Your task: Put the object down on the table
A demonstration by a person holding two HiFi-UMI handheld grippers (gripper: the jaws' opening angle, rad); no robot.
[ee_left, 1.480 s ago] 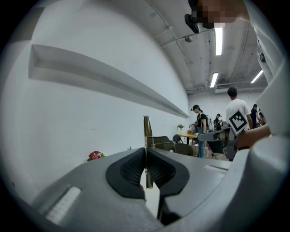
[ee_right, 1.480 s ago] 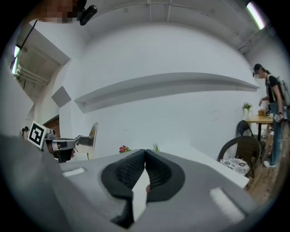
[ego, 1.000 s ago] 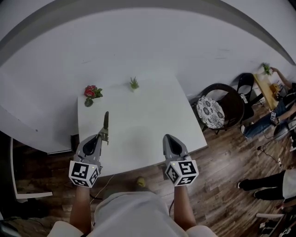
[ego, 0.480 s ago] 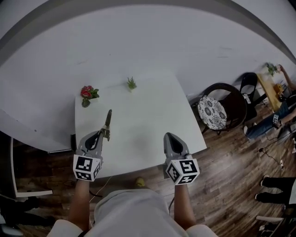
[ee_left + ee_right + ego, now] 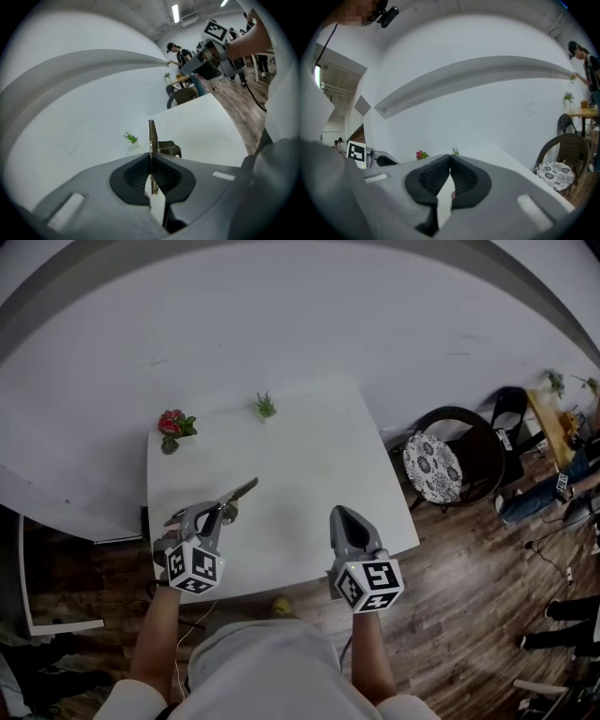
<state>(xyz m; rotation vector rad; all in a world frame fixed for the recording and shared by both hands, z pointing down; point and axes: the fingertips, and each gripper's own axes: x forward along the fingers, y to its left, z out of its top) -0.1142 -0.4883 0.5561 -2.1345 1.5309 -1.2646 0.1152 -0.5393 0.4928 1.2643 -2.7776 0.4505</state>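
Note:
My left gripper [image 5: 217,513] is shut on a thin metal tool [image 5: 240,493] with a dark end, which slants up and to the right over the white table [image 5: 309,465]. In the left gripper view the tool [image 5: 151,135] stands edge-on between the closed pads, just past the left gripper [image 5: 151,161]. My right gripper [image 5: 343,519] hovers over the table's front right part, shut with nothing in it. Its pads meet in the right gripper view, where the right gripper [image 5: 450,161] points at the wall.
A pot of red flowers [image 5: 172,425] and a small green plant [image 5: 266,406] stand at the table's far edge. A dark chair with a patterned cushion [image 5: 436,463] is on the right. A yellowish ball [image 5: 279,606] lies on the wood floor below the front edge.
My left gripper has turned to the right, and the tool has swung from pointing away to slanting right. The right gripper has stayed in place.

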